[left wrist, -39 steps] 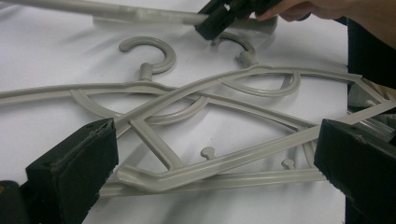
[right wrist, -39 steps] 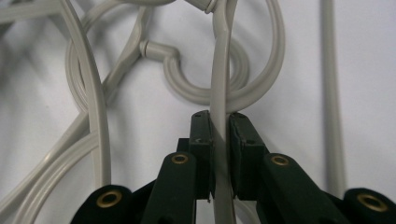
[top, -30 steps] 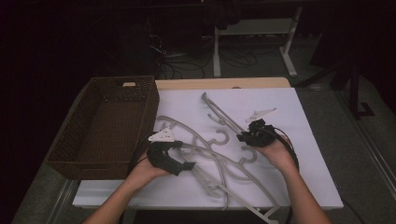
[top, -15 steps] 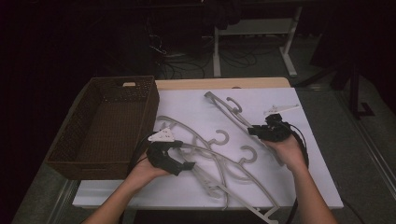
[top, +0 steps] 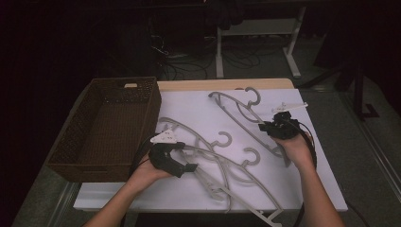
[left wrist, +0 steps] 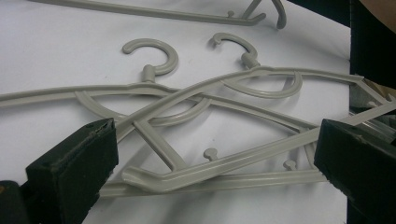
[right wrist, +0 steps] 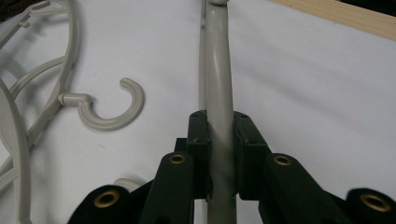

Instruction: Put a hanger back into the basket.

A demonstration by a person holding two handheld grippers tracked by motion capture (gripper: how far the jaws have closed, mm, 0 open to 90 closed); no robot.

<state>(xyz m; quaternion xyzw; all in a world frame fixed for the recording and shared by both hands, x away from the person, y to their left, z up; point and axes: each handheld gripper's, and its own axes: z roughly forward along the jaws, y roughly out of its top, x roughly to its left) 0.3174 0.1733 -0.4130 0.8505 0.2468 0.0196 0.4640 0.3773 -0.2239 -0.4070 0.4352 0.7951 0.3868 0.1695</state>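
The right gripper (top: 276,128) has been carrying its grey plastic hanger (top: 239,111) toward the table's far right corner, away from the pile; its jaws are clamping tight on the hanger's arm. Open white tabletop (top: 198,106) is lying beyond it. The left gripper (top: 187,166) is resting with jaws spread wide over two tangled grey hangers (top: 222,163), gripping nothing. A brown woven basket (top: 71,156) is sitting at the left edge.

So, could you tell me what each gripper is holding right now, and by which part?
The right gripper clamps the far hanger by one arm. The left gripper is open around the piled hangers, holding nothing.
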